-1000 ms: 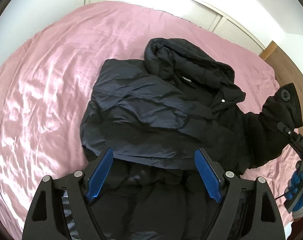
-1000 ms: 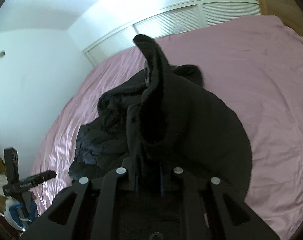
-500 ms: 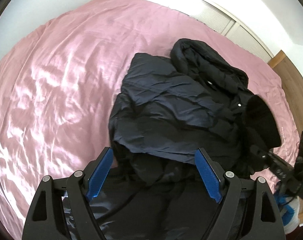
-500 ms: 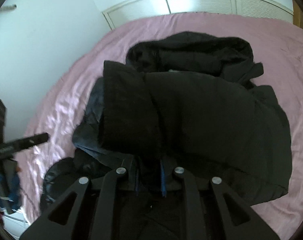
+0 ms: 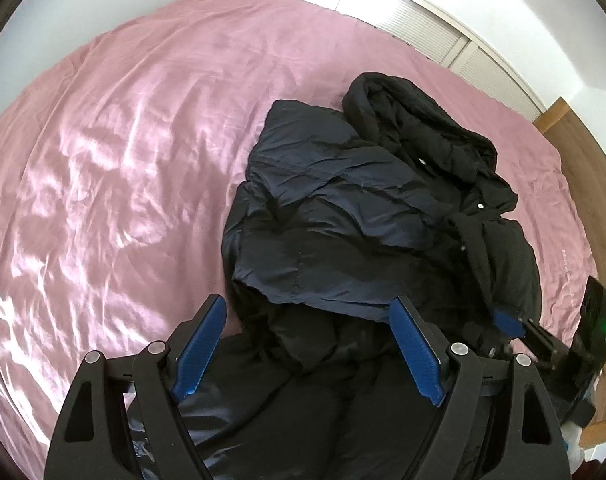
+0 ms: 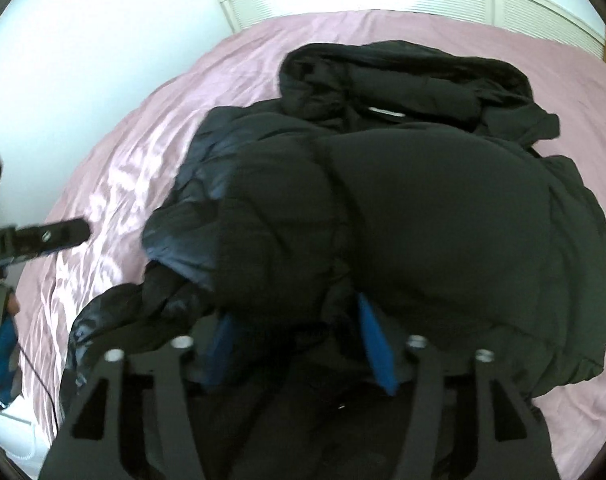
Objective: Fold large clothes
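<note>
Black puffer jacket (image 5: 367, 216) sprawls across the pink bedsheet (image 5: 123, 152), hood (image 5: 419, 132) up toward the louvred closet doors (image 5: 403, 8), one side panel folded in over the front, showing a navy sheen. Left gripper (image 5: 307, 344) hangs over the jacket's near hem, blue pads (image 5: 201, 346) spread wide, nothing pinched between them. Over on the right, the right gripper (image 6: 299, 340) has just been opening, its jaws now parted, and the bulky black sleeve (image 6: 383, 220) lies draped across the jacket's body right in front of the blue pads; fabric sits between them, but they are not pressing on it.
</note>
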Motion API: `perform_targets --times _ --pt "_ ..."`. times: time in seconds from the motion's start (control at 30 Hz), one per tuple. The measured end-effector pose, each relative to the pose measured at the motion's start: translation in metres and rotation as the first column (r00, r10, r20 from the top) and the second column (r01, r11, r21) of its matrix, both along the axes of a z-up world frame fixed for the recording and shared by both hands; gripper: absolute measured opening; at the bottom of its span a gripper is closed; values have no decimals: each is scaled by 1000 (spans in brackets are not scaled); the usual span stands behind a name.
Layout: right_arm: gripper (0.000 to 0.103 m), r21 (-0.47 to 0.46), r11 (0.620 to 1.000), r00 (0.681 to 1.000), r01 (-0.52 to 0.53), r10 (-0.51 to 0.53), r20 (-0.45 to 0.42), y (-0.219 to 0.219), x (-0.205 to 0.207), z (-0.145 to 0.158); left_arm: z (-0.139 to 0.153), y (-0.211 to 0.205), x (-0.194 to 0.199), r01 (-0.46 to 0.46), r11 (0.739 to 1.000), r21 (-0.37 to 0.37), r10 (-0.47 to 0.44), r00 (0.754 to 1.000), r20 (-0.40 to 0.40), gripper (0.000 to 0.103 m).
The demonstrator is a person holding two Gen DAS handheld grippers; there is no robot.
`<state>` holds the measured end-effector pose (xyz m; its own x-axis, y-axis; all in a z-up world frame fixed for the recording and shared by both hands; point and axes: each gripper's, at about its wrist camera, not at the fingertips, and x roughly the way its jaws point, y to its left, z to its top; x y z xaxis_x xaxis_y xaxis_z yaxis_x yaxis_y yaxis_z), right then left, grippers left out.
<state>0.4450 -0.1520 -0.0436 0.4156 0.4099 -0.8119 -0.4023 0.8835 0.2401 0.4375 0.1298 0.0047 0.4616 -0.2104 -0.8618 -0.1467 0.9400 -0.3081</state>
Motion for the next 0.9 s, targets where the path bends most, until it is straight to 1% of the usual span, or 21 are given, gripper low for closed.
perform_targets --times 0.03,0.17,0.27,0.37,0.43,0.53,0.6,0.73,0.9 --pt "70 7 1000 1000 -7 7 -8 1 -1 -2 1 -3 1 6 1000 0 -6 1000 3 82" --pt "70 43 998 999 -44 45 -22 2 -11 5 6 -13 2 24 1000 5 -24 1000 14 82" --pt "70 56 994 995 -96 96 -6 2 -25 18 6 -22 5 30 1000 2 -30 999 17 82" --pt "70 46 993 994 -108 107 30 -8 -35 35 7 -33 7 40 999 1 -40 999 20 82" --pt "70 54 996 996 -76 73 53 -25 -36 47 6 -44 10 55 998 2 -55 998 21 82" --pt "70 35 999 995 -2 -1 102 -56 -29 62 5 -64 14 84 996 6 -84 996 24 82" --pt "70 26 999 992 39 -42 117 -75 -20 67 5 -78 19 105 994 5 -106 994 29 82" --pt "70 -22 991 982 133 -128 139 -111 8 66 8 -115 35 155 988 11 -156 986 55 82" --pt "70 -37 983 973 177 -170 155 -133 40 56 10 -162 59 218 976 18 -219 971 91 82"
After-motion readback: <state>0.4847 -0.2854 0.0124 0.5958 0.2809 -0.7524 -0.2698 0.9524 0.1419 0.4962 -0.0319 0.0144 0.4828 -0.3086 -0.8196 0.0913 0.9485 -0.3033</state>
